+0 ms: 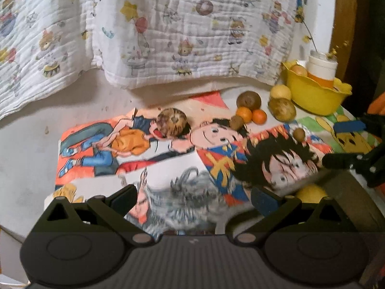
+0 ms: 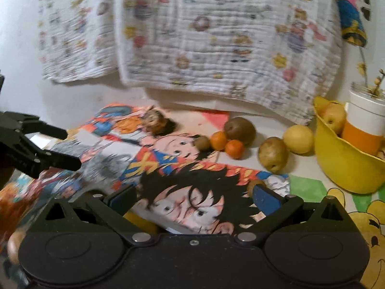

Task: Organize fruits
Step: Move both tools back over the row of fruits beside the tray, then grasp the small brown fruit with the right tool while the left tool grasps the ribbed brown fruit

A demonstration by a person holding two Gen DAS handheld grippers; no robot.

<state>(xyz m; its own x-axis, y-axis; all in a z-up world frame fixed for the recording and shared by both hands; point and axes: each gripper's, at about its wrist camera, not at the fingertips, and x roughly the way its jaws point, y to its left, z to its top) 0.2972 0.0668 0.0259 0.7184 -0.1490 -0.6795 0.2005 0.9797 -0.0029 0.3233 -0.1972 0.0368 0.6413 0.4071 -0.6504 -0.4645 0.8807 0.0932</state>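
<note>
Loose fruits lie on the cartoon-printed table cover: two small oranges [image 1: 251, 115] [image 2: 226, 144], a large brown kiwi [image 1: 248, 100] [image 2: 239, 130], a small kiwi [image 1: 237, 121] [image 2: 202, 142], a brownish pear [image 1: 282, 109] [image 2: 273, 154], a yellow lemon [image 1: 280, 92] [image 2: 298, 139] and a mottled round fruit [image 1: 171, 122] [image 2: 156, 120]. A yellow bowl [image 1: 312, 96] [image 2: 344, 166] at the right holds an apple [image 2: 334, 118]. My left gripper [image 1: 195, 197] is open and empty above the cover. My right gripper [image 2: 195, 200] is open and empty, near a small kiwi [image 2: 256, 185].
A white and orange jar [image 1: 322, 69] [image 2: 365, 125] with twigs stands in the bowl. A printed cloth [image 1: 168, 29] [image 2: 216, 36] hangs at the back. Each gripper shows in the other's view: the right gripper [image 1: 356, 144], the left gripper [image 2: 69, 148]. A yellow fruit [image 1: 310, 192] lies near the front.
</note>
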